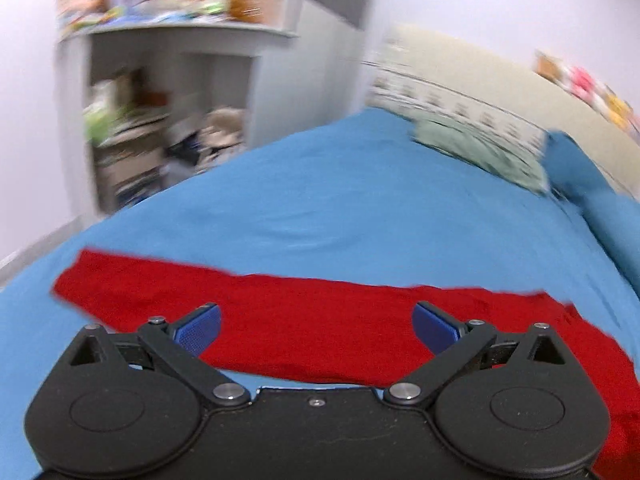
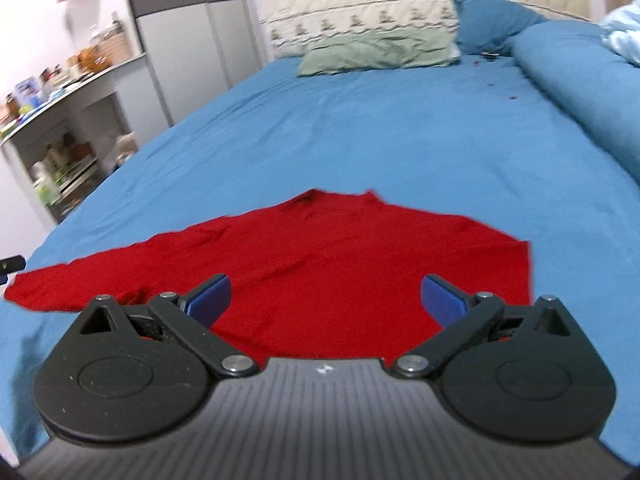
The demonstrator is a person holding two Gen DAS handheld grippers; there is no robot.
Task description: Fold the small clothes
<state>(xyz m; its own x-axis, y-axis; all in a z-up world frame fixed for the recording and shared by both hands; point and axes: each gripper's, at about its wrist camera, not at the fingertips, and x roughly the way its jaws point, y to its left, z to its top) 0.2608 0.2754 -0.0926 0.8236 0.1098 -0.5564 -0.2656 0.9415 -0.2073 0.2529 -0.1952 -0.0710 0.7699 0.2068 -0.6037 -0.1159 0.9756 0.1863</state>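
A: From the left wrist, what's showing?

B: The left gripper (image 1: 316, 330) stands wide apart with nothing between its blue pads, released above the red garment (image 1: 280, 320). The garment lies flat on the blue bed sheet (image 1: 360, 200), near the bed's near edge, one long sleeve stretched toward the left edge. This view is blurred.

A: And the right wrist?

B: The right gripper (image 2: 324, 300) is released too, empty, over the same red garment (image 2: 320, 248). The neckline points toward the headboard; the right side ends in a straight edge.

A: How will it handle?

B: Light, soft and limp, I'd judge; it will sag and crease. Best pinch a sleeve end or hem corner, thin edges.
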